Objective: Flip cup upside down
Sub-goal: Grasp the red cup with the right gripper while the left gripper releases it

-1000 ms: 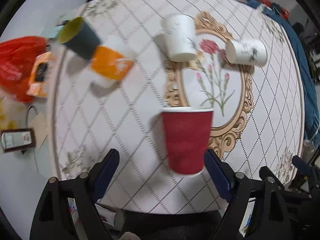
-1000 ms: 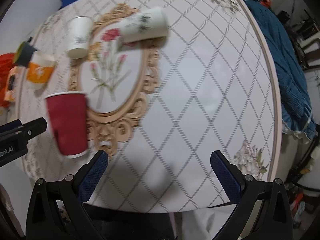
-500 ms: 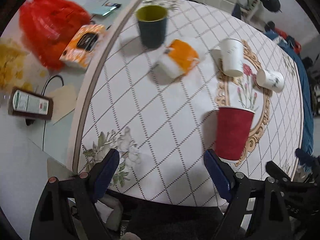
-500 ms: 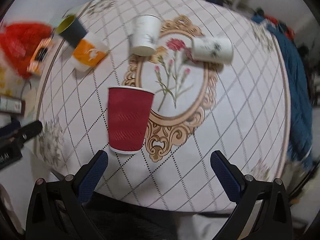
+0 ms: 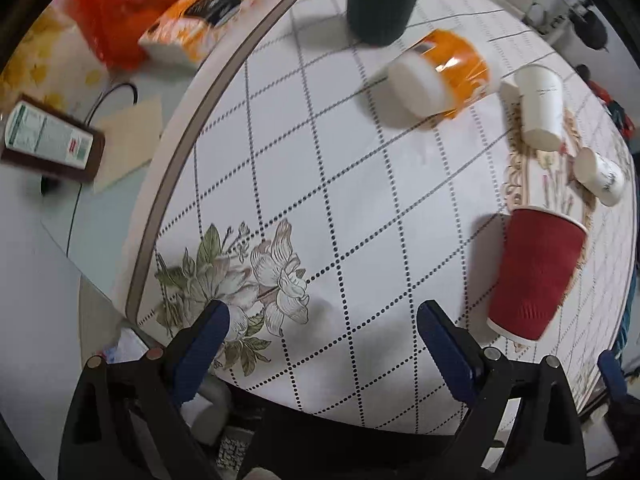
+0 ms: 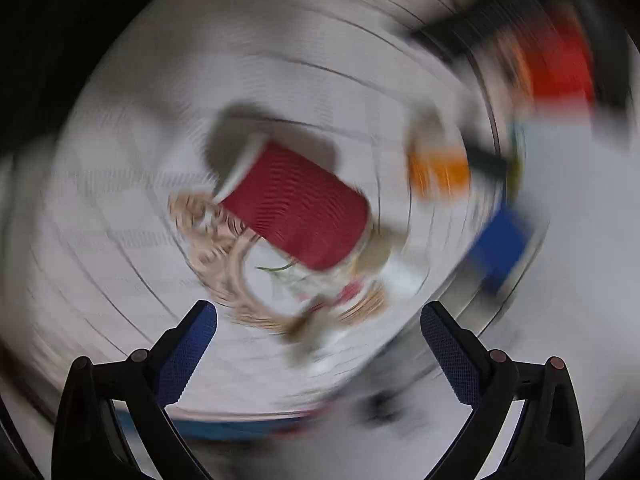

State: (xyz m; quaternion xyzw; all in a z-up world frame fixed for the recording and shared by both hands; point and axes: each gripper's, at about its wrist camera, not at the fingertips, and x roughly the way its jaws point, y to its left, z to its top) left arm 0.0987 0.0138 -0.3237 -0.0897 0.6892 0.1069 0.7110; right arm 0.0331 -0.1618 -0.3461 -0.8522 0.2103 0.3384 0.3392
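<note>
Bright, right view heavily motion-blurred

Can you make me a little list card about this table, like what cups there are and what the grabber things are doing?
red cup: upright, nothing gripping it
dark green cup: upright, at the far edge
orange-and-white cup: lying on its side
plain white cup: lying down
flowered white cup: lying down
table: round, diamond pattern with flowers
left gripper: jaws open, holding nothing
right gripper: jaws open, holding nothing; picture very blurry
</note>
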